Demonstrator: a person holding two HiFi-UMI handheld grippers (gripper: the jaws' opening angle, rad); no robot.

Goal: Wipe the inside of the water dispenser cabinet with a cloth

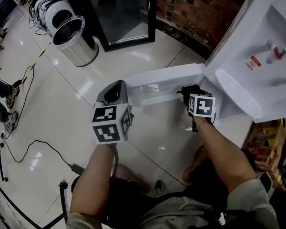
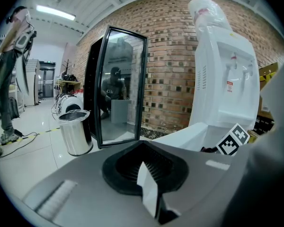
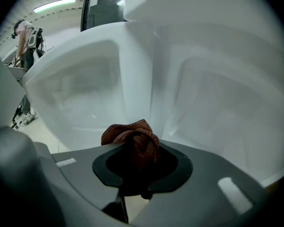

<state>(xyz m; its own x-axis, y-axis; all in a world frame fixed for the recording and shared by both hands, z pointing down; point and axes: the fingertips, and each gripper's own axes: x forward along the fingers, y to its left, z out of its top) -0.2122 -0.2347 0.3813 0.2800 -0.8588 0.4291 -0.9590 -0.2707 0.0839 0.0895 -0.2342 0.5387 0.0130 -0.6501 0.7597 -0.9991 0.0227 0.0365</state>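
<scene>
White plastic surrounds my right gripper. That forearm reaches forward and down, aiming the gripper into the low cabinet of the water dispenser, just beside its open door. My left arm is held out on the door's other side, with the left gripper tilted slightly down. Beyond it stand a steel bin, a black-framed glass case and the brick wall. A cable trails over the tiled floor. The right jaws are partway closed, clamped on the bunched rust-brown cloth. I cannot tell whether the cloth touches a wall. The left jaws are pressed together on nothing.
</scene>
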